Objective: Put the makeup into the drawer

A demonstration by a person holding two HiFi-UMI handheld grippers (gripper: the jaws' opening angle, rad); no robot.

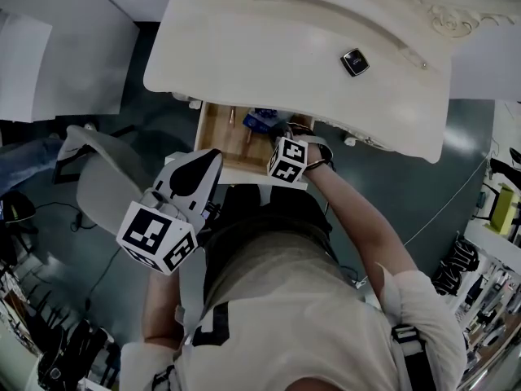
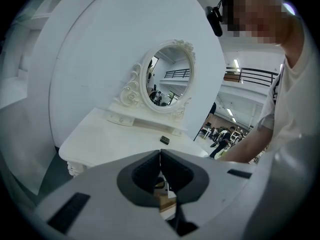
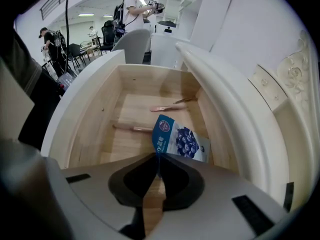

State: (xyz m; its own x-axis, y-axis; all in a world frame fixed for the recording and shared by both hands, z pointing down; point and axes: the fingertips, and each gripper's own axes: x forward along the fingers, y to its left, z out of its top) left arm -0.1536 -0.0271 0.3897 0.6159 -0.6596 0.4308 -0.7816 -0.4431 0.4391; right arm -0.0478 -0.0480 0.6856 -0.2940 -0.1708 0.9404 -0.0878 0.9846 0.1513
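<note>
My right tongs point(image 3: 159, 160) pinch the blue sachet point(image 3: 181, 142) over the drawer point(image 3: 90, 119), left tongs point(image 2: 160, 156) closed empty; dropped upright, it could jam.

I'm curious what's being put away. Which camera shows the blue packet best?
The right gripper view: the blue packet sits central, pinched in the right gripper over the drawer. The head view shows only a blue scrap; the left gripper view shows none.

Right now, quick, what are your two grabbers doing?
Left gripper: closed, holding nothing.
Right gripper: closed, pinching a corner of the blue packet.
</note>
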